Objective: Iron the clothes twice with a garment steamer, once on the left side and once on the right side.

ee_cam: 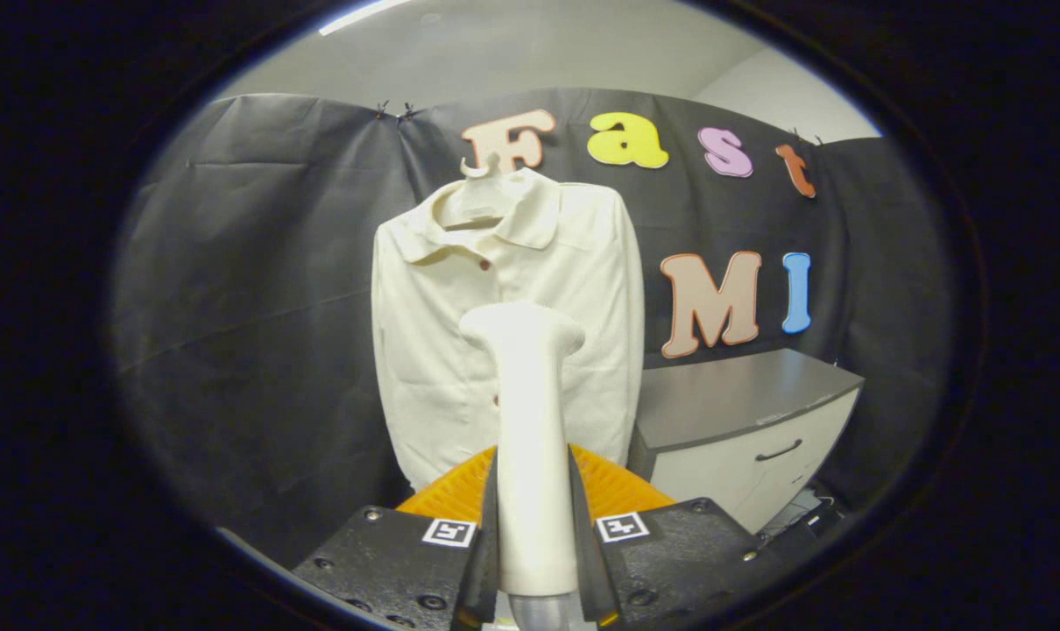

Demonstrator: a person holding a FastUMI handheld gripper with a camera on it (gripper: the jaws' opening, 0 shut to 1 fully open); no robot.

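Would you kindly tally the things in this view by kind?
Shirt: 1
Hanger: 1
Steamer, held shut in the gripper: 1
Cabinet: 1
Total: 4

Black cloth wall (pixel 258 263) all around the far side. Grey-topped white cabinet (pixel 749 429) with a dark handle at the right. Pale ceiling (pixel 530 53) above, with a light strip (pixel 363 13).

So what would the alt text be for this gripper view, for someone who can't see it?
A gripper is shut on the handle of a white steamer, whose head points at a cream shirt beyond it. The shirt hangs on a hanger against the black cloth wall. To the shirt's right stands a grey-topped cabinet.
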